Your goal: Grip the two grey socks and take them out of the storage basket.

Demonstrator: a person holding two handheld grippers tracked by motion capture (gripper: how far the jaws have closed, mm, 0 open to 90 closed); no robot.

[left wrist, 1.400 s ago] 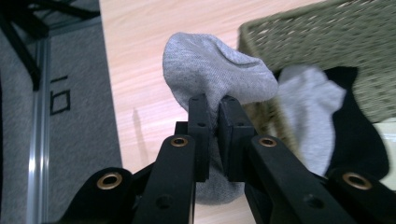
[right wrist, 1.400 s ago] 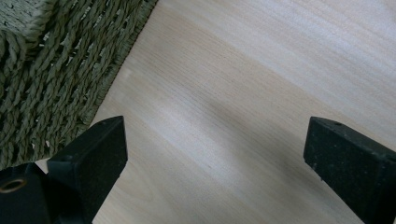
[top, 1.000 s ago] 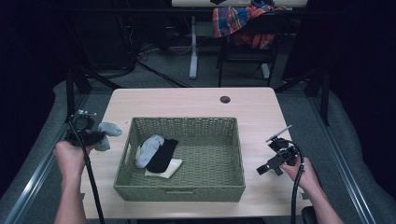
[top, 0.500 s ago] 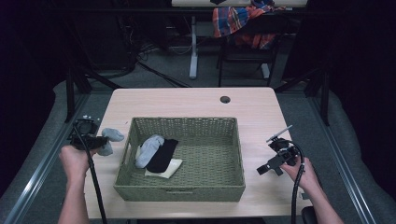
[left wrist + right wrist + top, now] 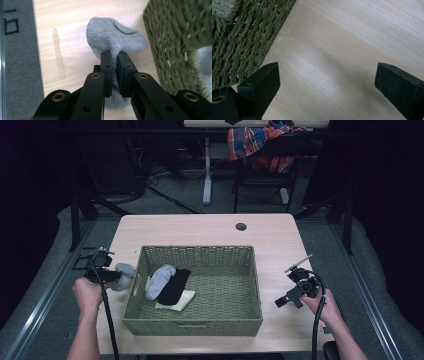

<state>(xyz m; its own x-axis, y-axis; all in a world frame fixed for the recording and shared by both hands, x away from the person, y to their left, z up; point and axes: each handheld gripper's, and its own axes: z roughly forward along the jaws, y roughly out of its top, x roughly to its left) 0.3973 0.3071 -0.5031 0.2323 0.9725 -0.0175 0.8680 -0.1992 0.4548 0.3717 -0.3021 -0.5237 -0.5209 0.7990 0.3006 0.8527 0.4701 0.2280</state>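
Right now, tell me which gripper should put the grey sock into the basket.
Left. The left gripper is already shut on the grey sock beside the basket; the right gripper stands open on the far side.

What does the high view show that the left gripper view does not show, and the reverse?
High view alone: the right gripper with jaws open above the table, and three socks lying inside the basket. Left gripper view alone: the pads pinching the fabric, and black marks on a grey strip. Both share: the left gripper shut on the grey sock, beside the woven basket.
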